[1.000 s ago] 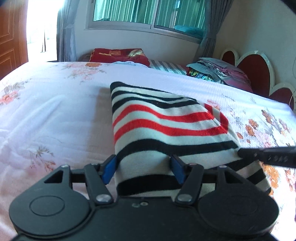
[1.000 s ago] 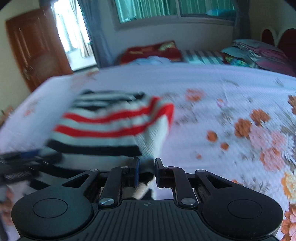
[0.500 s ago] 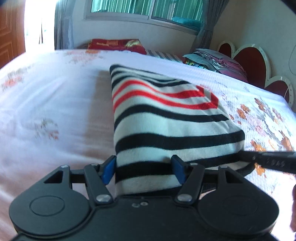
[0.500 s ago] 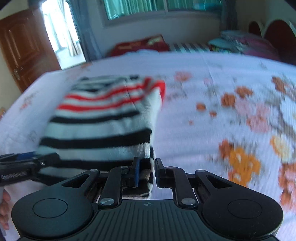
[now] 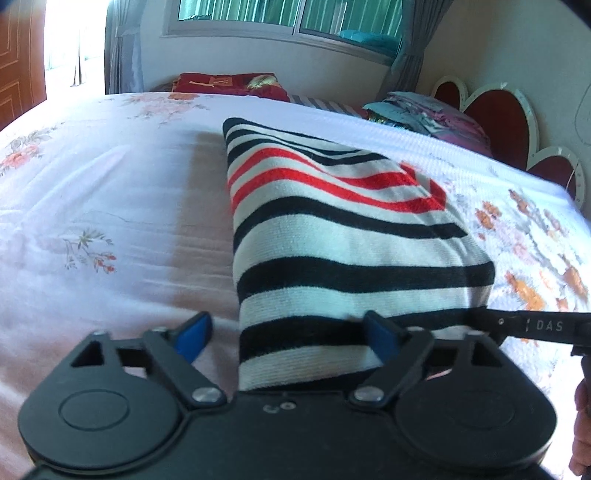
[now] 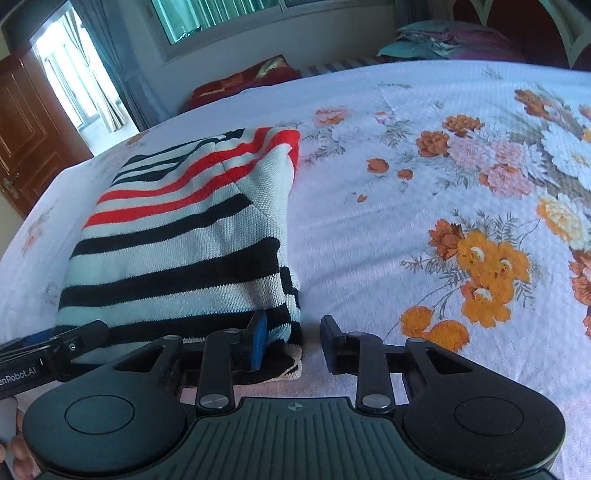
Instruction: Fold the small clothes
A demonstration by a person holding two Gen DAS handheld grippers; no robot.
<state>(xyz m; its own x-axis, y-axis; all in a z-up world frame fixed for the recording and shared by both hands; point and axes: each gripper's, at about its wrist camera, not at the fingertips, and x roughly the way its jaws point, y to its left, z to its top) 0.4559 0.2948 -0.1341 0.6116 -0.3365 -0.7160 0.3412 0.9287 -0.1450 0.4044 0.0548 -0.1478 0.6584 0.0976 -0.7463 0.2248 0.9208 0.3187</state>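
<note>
Nearest the left wrist camera, the left claw (image 5: 286, 332) is seen spread wide, its jaws having just been opening; the near edge of the folded striped sweater (image 5: 332, 236) lies between them, the left pad clear of the cloth. Just beside it, the right claw (image 6: 291, 341) is parted a little, its jaws likewise just opened, and the sweater's near right corner sits loosely between them, no longer pinched. The sweater (image 6: 184, 240) is laid flat on the bed (image 6: 388, 229), over a white flowered sheet. Farther back, a red pillow (image 5: 229, 83) is placed below the window (image 5: 291, 16).
</note>
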